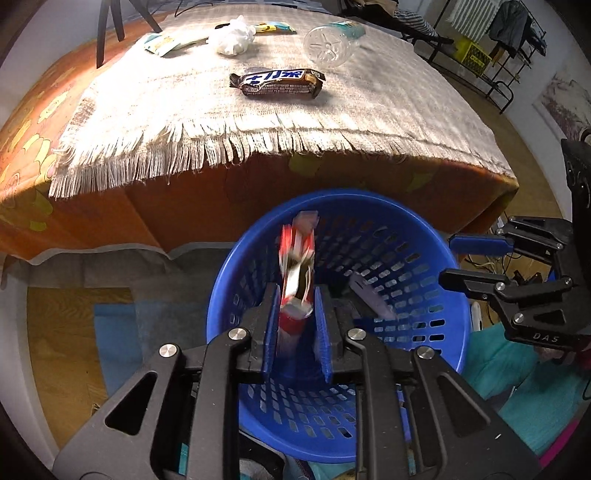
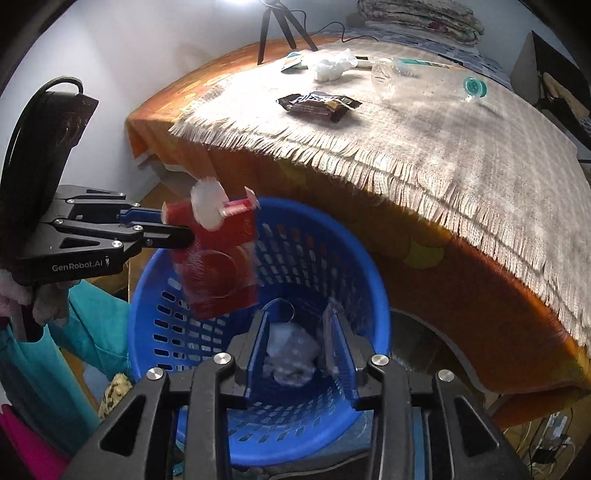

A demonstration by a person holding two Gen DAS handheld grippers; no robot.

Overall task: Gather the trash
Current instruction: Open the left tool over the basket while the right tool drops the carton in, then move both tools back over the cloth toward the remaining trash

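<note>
My left gripper (image 1: 297,301) hangs over the blue basket (image 1: 424,236) with its jaws apart; a red and white wrapper (image 1: 297,266) sits blurred between its pads, and in the right wrist view the wrapper (image 2: 218,258) hangs just past the left gripper (image 2: 177,227). My right gripper (image 2: 299,332) is open and empty above the basket (image 2: 147,295), which holds crumpled white trash (image 2: 291,354). It also shows in the left wrist view (image 1: 452,258). On the table lie a brown candy bar (image 1: 279,83), a clear bottle (image 1: 327,42), white tissue (image 1: 232,37) and small packets (image 1: 162,42).
A fringed woven cloth (image 1: 332,110) covers the orange table (image 1: 184,206), whose edge overhangs the basket. A tripod (image 2: 277,26) stands at the table's back. A teal bottle cap (image 2: 474,86) lies to the right. Teal fabric (image 1: 517,376) lies beside the basket.
</note>
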